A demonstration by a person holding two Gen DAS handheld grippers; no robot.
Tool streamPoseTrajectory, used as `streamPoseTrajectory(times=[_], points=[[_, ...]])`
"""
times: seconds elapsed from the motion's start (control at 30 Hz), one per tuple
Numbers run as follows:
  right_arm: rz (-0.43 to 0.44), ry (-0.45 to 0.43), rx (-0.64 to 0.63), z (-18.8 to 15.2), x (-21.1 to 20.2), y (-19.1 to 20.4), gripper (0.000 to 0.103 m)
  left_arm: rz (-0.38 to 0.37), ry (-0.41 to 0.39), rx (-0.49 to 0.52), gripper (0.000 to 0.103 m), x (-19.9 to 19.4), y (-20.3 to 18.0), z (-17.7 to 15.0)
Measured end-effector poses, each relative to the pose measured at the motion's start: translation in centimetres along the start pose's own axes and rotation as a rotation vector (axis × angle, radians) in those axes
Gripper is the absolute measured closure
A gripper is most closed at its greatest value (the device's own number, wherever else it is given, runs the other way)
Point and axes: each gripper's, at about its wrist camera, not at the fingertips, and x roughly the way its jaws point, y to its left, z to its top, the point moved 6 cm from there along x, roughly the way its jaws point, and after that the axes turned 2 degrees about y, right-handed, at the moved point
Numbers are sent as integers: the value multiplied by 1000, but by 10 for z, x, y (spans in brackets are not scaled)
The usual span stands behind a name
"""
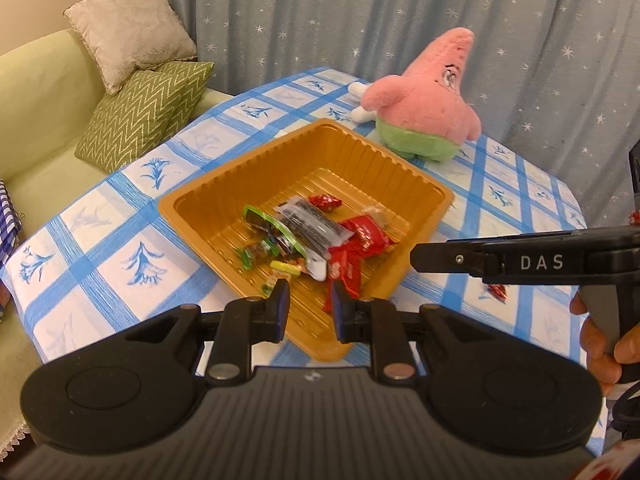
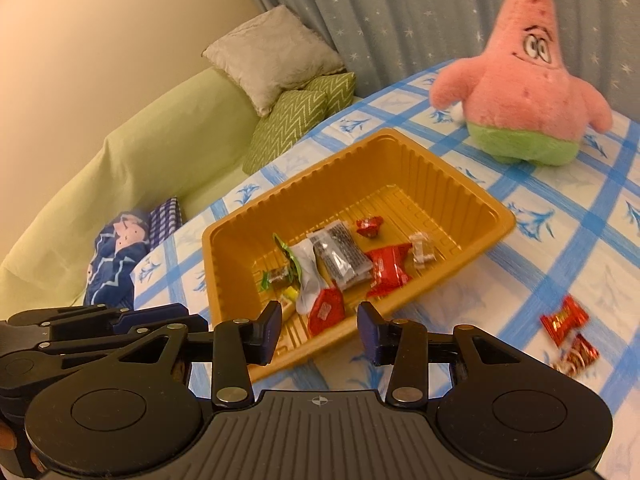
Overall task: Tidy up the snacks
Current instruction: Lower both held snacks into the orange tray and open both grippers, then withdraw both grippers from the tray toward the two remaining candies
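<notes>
A golden plastic tray (image 1: pixel 224 184) (image 2: pixel 292 178) stands on the blue-checked tablecloth (image 1: pixel 120 216). It holds several wrapped snacks (image 1: pixel 312 236) (image 2: pixel 340 264): red packets, a clear one with dark contents, green-edged ones. My left gripper (image 1: pixel 311 300) hovers over the tray's near corner, its jaws nearly together with nothing between them. My right gripper (image 2: pixel 318 328) hangs above the tray's near edge, open and empty. Two red wrapped candies (image 2: pixel 562 320) (image 2: pixel 580 354) lie loose on the cloth, right of the tray. The right gripper (image 1: pixel 416 254) also shows side-on in the left wrist view, over one red candy (image 1: pixel 496 291).
A pink and green star-shaped plush toy (image 1: pixel 424 108) (image 2: pixel 520 92) stands on the table behind the tray. A green sofa (image 1: pixel 36 92) with cushions (image 1: pixel 136 120) runs along the left. A blue patterned bundle (image 2: pixel 116 260) lies on the sofa. A starred curtain (image 1: pixel 360 12) hangs behind.
</notes>
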Motion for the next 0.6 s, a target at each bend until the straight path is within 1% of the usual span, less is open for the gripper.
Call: streamPoseTrajectory(times=[0.2, 0.37, 0.47, 0.6], points=[[-25, -14, 34, -22, -25, -7, 58, -28, 14, 13, 81, -13, -17, -18], [-64, -32, 77, -43, -47, -18, 46, -44, 26, 38, 78, -21, -34, -35], [-85, -40, 103, -57, -61, -26, 43, -57, 38, 48, 78, -23, -45, -44], [-114, -41, 136, -75, -76, -39, 42, -74, 50, 66, 78, -25, -59, -53]])
